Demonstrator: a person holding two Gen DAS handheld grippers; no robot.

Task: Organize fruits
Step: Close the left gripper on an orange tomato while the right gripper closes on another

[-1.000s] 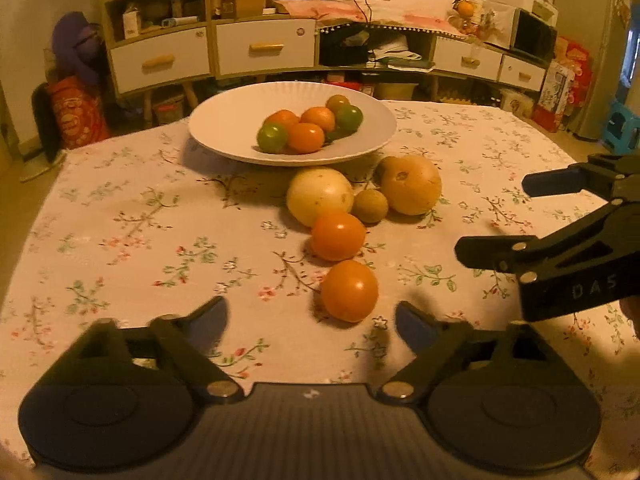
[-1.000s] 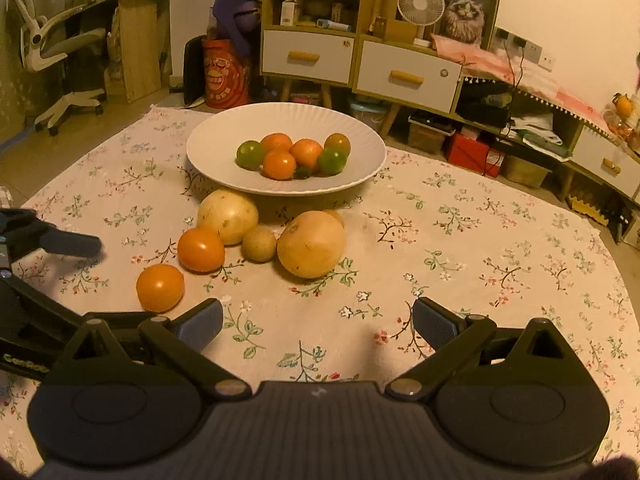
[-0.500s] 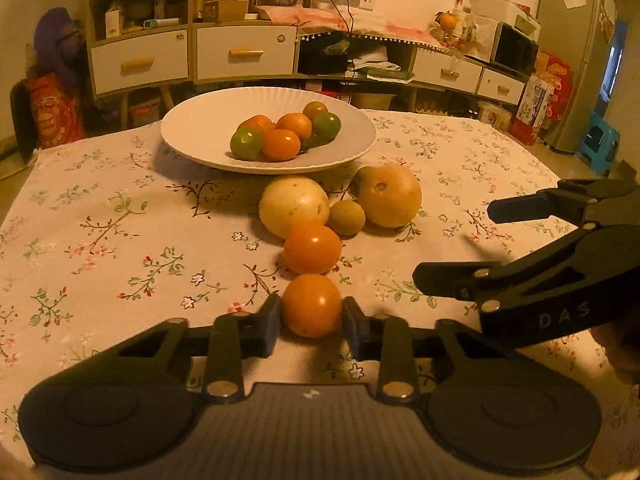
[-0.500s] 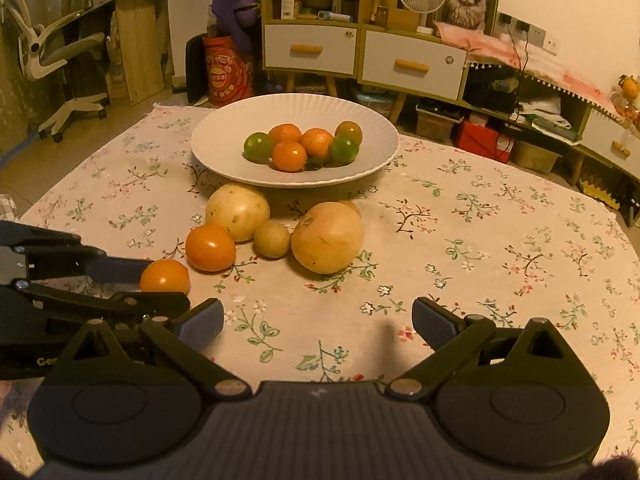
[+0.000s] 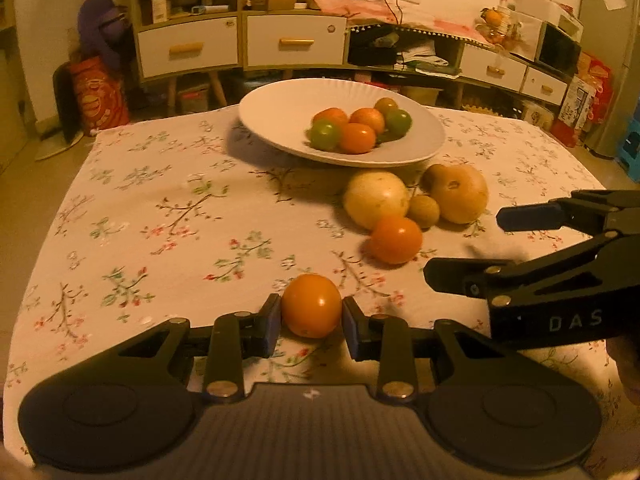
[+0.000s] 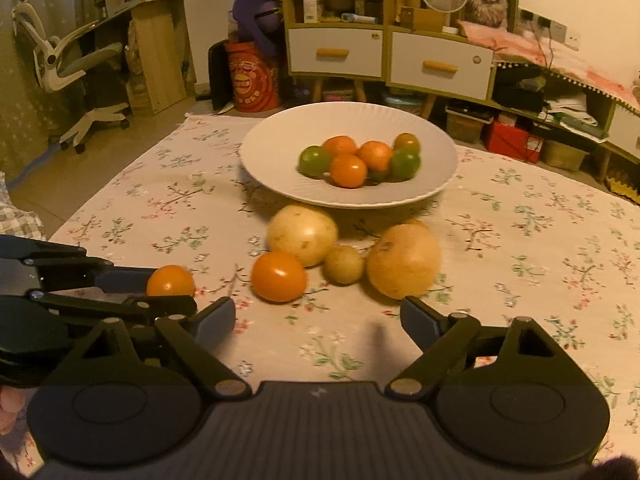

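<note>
Left gripper [image 5: 311, 320]: jaws clamped on an orange tomato [image 5: 311, 305], one blue pad [image 5: 271, 320] pressed to each side of it. Tomato sits squarely between the pads, at the near edge of the surface [image 5: 160, 240]; cannot tell whether it is lifted or resting on the cloth.
Same grasp, right wrist view: tomato [image 6: 170, 280] shows between the left gripper's [image 6: 160, 292] two fingers at far left.
Right gripper [image 6: 318, 320]: jaws wide apart, nothing between them, hovering over bare flowered cloth. It is near the loose fruit, touching none. In the left wrist view it [image 5: 480, 248] enters from the right, side-on.
Loose fruit, count: four beyond the held one. Second tomato [image 6: 279, 276] nearest. Behind it a pale round fruit [image 6: 303, 234], then a small kiwi [image 6: 343, 264] just beside both, then a large tan pear [image 6: 403, 260] at right, close against the kiwi.
Plate [image 6: 272, 160]: one, white, ribbed, just behind the loose group, well apart from both grippers.
Plate contents, count: six small fruits in a heap. Three orange, two green, one orange-green at the back right.
Surface: one, covered by a floral cloth.
Background: drawer cabinets and shelves behind; details blurred.
</note>
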